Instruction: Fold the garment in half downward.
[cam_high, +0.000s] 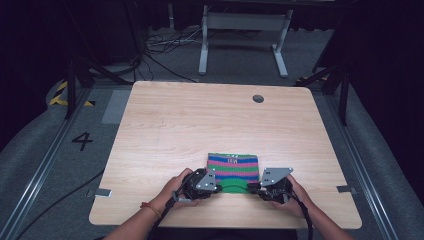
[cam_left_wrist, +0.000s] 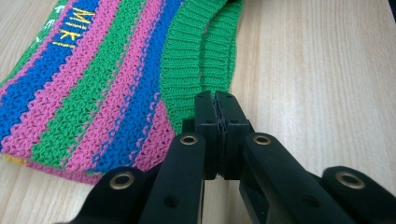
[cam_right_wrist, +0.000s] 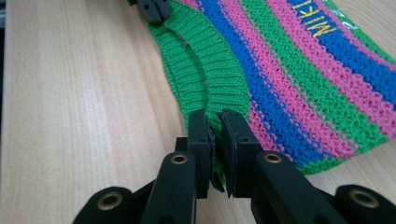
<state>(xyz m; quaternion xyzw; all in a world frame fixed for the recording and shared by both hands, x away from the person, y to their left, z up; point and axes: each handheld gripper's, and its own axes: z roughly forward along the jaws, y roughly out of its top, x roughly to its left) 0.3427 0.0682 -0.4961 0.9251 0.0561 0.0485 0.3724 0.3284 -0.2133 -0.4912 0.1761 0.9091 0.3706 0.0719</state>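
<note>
One small knitted garment striped in green, pink and blue (cam_high: 233, 167), with yellow lettering and a green ribbed collar, lies flat near the front edge of the pale wooden bench (cam_high: 175, 120), its stripes running side to side and the collar edge facing the person. The left claw (cam_left_wrist: 216, 100) is closed tight on the collar's left end, and the right claw (cam_right_wrist: 215, 122) is nipped nearly closed on its right end. With both claws equally near and the body stretching directly away, any lift or fold would likely carry this edge forward.
</note>
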